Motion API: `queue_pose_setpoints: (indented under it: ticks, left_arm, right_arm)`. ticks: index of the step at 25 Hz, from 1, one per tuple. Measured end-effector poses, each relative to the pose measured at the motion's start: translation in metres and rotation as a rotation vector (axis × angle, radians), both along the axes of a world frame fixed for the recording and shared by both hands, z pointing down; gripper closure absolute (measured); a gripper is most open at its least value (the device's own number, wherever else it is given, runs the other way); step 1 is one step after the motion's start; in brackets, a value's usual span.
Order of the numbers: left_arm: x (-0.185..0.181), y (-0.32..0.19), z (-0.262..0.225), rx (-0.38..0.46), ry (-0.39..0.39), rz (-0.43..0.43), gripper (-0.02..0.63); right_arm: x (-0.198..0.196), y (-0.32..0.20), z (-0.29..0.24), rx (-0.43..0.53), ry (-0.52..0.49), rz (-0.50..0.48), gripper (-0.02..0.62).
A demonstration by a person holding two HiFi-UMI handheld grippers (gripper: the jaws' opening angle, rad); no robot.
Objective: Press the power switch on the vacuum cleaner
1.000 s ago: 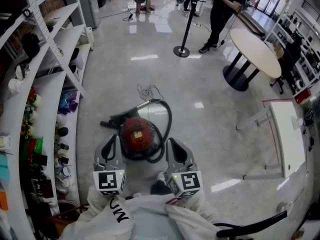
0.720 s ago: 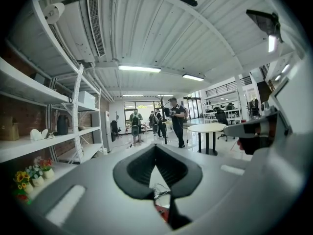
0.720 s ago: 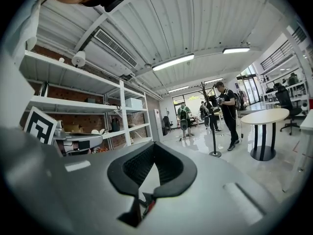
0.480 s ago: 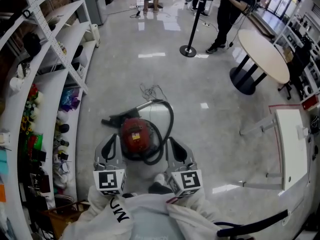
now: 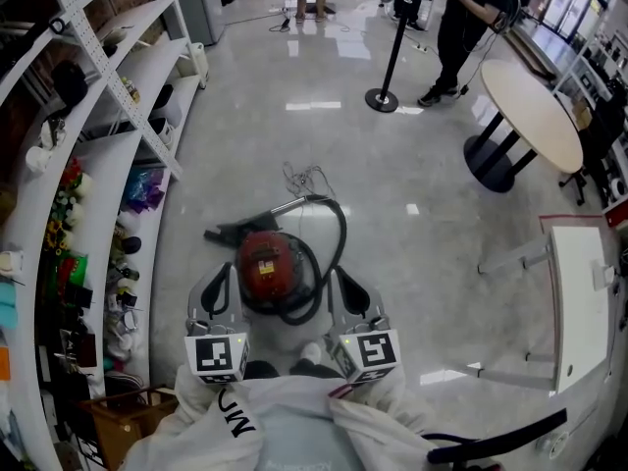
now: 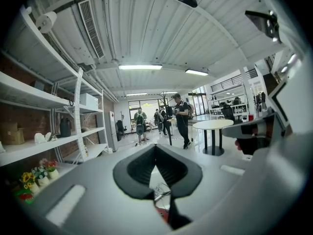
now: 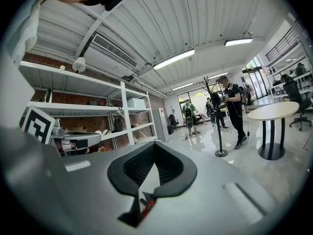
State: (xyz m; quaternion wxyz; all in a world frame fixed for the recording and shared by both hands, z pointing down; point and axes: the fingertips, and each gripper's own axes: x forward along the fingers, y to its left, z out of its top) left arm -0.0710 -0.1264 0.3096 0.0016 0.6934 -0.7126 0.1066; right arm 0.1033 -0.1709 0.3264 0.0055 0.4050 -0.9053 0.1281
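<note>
A red canister vacuum cleaner lies on the grey floor, with a black hose looped around it and a black nozzle at its left. My left gripper hovers at the vacuum's left side and my right gripper at its right, both near it and apart from it. Both pairs of jaws are shut with nothing held. In the left gripper view the gripper frames a sliver of the red vacuum cleaner. The right gripper shows a similar red sliver of the vacuum cleaner.
White shelving full of small goods runs along the left. A tangled cord lies beyond the vacuum. A black post on a round base, a round table and people stand further off. A white desk is at right.
The head view has swung slightly, sliding the background to the right. Both grippers and the vacuum keep the same places relative to each other.
</note>
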Motion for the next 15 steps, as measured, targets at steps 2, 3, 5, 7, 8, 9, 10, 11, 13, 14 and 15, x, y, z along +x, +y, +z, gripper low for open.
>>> queue_pose_setpoints:
  ticks: [2, 3, 5, 7, 8, 9, 10, 11, 13, 14, 15]
  left_arm:
    - [0.0011, -0.0005, 0.0, -0.006, -0.005, -0.002, 0.606]
    - [0.0011, -0.0007, 0.0, -0.009, -0.008, -0.004, 0.606]
    - [0.0014, -0.0015, -0.0008, -0.013, -0.016, -0.005, 0.606]
    - [0.0023, -0.0026, -0.0016, -0.015, -0.021, -0.004, 0.606]
    - [0.0032, -0.0033, -0.0016, -0.016, -0.022, -0.003, 0.606]
    - [0.0045, -0.0041, -0.0013, -0.017, -0.022, -0.001, 0.606]
    - [0.006, -0.005, -0.001, -0.018, -0.019, 0.0, 0.606]
    - [0.0073, -0.0055, -0.0003, -0.02, -0.016, 0.002, 0.606]
    - [0.0074, -0.0051, 0.0025, -0.029, -0.017, 0.003, 0.606]
    - [0.0067, -0.0049, 0.004, -0.033, -0.016, 0.002, 0.606]
    - [0.0056, -0.005, 0.0054, -0.034, -0.016, 0.001, 0.606]
  right_arm:
    - [0.0002, -0.0018, 0.0017, -0.005, -0.006, -0.005, 0.594]
    - [0.0001, -0.0022, 0.0022, -0.008, -0.009, -0.007, 0.594]
    - [0.0001, -0.0029, 0.0029, -0.011, -0.014, -0.011, 0.595]
    - [0.0003, -0.0037, 0.0044, -0.016, -0.016, -0.013, 0.595]
    - [0.0006, -0.0041, 0.0053, -0.019, -0.017, -0.014, 0.595]
    - [0.0012, -0.0045, 0.0062, -0.022, -0.017, -0.014, 0.595]
    - [0.0017, -0.005, 0.0069, -0.024, -0.016, -0.015, 0.595]
    - [0.002, -0.0056, 0.0072, -0.026, -0.014, -0.015, 0.595]
    - [0.0017, -0.0069, 0.0069, -0.03, -0.008, -0.012, 0.595]
    - [0.0014, -0.0077, 0.0072, -0.032, -0.005, -0.009, 0.594]
    - [0.0006, -0.0079, 0.0085, -0.033, -0.004, -0.011, 0.594]
